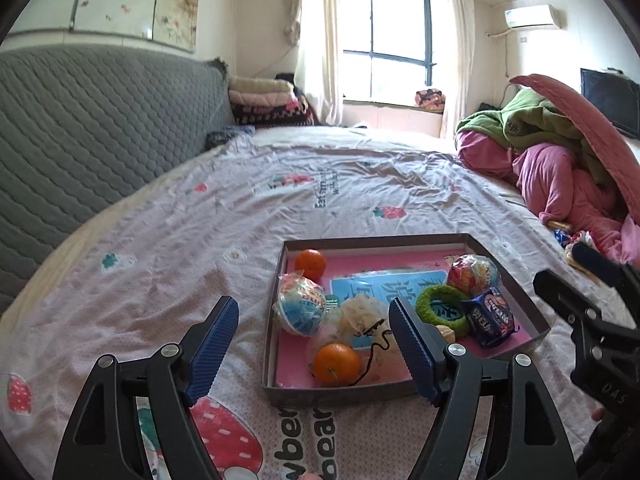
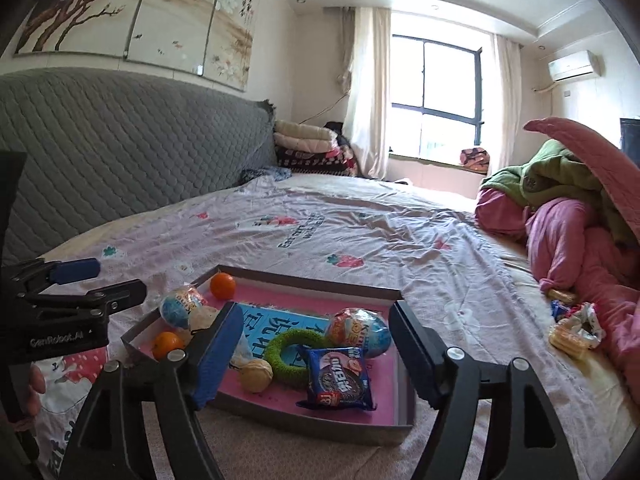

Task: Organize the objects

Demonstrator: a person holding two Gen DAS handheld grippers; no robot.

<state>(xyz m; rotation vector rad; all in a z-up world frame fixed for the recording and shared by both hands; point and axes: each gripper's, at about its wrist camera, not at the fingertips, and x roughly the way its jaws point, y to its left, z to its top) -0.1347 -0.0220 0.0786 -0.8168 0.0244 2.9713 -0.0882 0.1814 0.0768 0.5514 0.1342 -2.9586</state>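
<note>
Tray [image 1: 500, 256] rims stand free amid bare bedsheet [image 1: 200, 240]; left gripper [image 1: 312, 344] and right gripper [image 2: 316, 348] jaws released, empty.

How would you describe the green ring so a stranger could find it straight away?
On the bed sits a shallow box with a pink floor. Near its front lies the green ring, beside the blue cookie packet: the only fuzzy green hoop there.
</note>
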